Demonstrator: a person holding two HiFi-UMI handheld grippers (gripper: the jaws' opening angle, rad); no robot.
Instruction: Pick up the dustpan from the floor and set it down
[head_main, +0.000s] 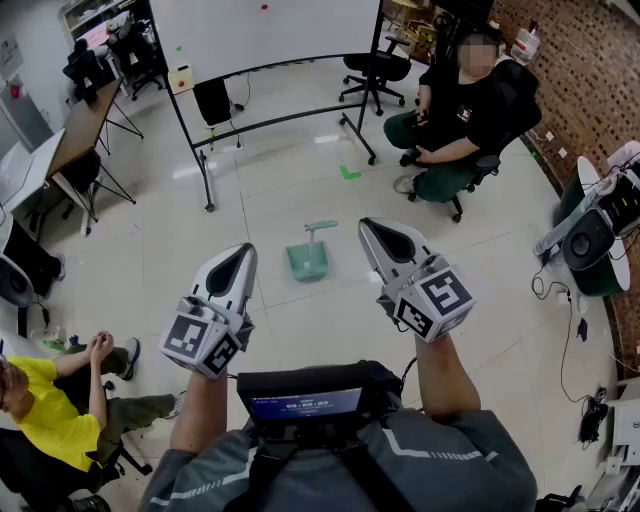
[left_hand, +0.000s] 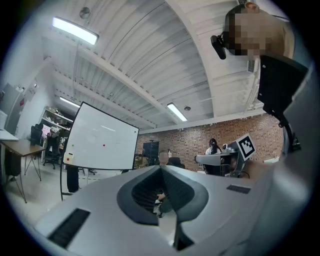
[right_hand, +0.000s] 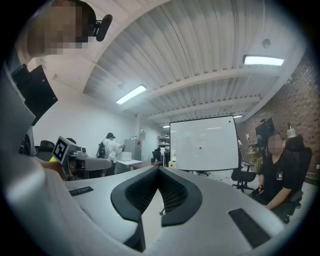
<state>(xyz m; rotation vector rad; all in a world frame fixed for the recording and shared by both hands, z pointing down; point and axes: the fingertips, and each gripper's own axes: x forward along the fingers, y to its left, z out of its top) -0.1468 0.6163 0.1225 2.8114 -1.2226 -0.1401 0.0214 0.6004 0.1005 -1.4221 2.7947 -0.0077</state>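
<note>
Hovering level, closed on nothing, the left gripper (head_main: 244, 252) and right gripper (head_main: 368, 227) frame the green dustpan (head_main: 308, 260) on the floor (head_main: 300, 330) beyond their tips; descending unopened could topple its upright handle (head_main: 320, 228).

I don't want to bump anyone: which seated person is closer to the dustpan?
The person in black, on the wheeled chair by the brick wall. The person in yellow sits farther from the dustpan, at lower left.
</note>
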